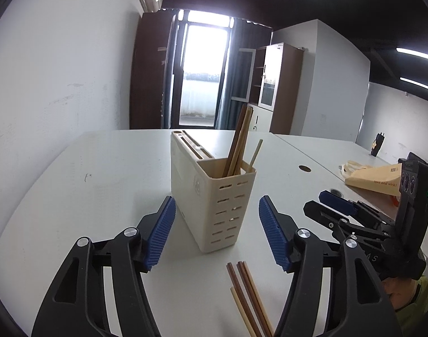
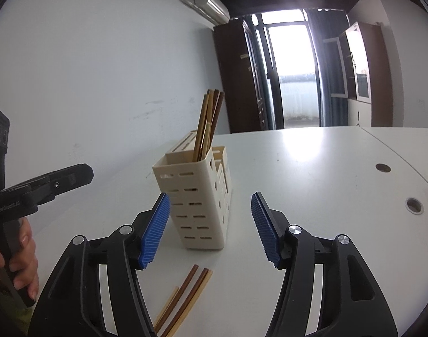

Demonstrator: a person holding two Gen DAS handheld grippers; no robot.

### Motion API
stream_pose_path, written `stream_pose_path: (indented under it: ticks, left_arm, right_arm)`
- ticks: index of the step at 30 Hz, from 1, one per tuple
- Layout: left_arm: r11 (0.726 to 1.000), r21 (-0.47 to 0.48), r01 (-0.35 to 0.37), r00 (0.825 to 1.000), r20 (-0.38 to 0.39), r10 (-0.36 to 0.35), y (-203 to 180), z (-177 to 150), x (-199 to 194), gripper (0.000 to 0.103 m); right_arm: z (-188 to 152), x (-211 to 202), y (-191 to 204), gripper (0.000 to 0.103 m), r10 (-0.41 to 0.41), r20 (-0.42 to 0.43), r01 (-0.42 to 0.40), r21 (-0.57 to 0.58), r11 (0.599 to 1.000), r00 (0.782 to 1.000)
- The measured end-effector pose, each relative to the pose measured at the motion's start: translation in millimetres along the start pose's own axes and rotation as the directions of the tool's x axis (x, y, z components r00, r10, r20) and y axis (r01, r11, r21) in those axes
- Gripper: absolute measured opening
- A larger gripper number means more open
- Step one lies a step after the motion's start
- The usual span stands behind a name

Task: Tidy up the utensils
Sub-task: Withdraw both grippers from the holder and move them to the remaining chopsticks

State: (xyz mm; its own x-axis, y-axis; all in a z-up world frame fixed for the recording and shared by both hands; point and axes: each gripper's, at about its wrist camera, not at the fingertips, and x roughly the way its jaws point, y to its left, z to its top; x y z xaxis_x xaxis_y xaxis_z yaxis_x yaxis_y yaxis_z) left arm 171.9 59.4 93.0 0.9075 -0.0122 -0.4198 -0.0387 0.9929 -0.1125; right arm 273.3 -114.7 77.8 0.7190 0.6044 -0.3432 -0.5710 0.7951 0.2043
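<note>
Left wrist view: loose chopsticks (image 1: 249,297) lie lengthwise just below the left hand-held gripper (image 1: 216,230), open and empty.

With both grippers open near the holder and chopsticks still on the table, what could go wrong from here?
1. The loose chopsticks lie flat and close together on the table, so a gripper may catch several at once or slip off them.
2. The holder is tall and narrow; a bump from the left gripper or right gripper might tip it.
3. The standing chopsticks lean across the opening and may block new ones.
</note>
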Motion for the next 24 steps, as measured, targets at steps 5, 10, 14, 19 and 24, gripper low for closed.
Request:
stream_pose_path:
  ticks: [5, 10, 14, 19, 24]
  left_arm:
    - [1.0, -0.015, -0.014, 0.999, -0.04, 0.013, 1.1, -14.9, -2.4, 0.064]
    - [1.0, -0.022, -0.021, 0.998, -0.056, 0.019, 4.6, -23.8, -4.3, 0.068]
    - [0.999, -0.017, -0.044, 0.995, -0.087, 0.043, 5.1, -31.1, -1.0, 0.07]
    - [0.998, -0.035, -0.054, 0.988, -0.147, 0.048, 12.5, -41.9, 7.4, 0.072]
    - [0.997, -0.047, -0.056, 0.987, -0.152, 0.048, 23.0, -48.7, 6.9, 0.076]
  right_arm:
    - [-13.0, 0.7, 8.1, 0.064, -0.01, -0.061, 0.009, -0.009, 1.0, 0.998]
    - [-20.4, 9.4, 7.0, 0.067, -0.028, -0.152, 0.029, 0.006, 1.0, 0.988]
    - [-25.8, 14.2, 9.0, 0.067, -0.048, -0.2, 0.048, -0.006, 0.999, 0.979]
    - [-33.9, 25.0, 13.4, 0.067, -0.086, -0.288, 0.08, -0.035, 0.996, 0.954]
    - [-41.2, 39.2, 12.2, 0.067, -0.107, -0.41, 0.105, -0.027, 0.994, 0.906]
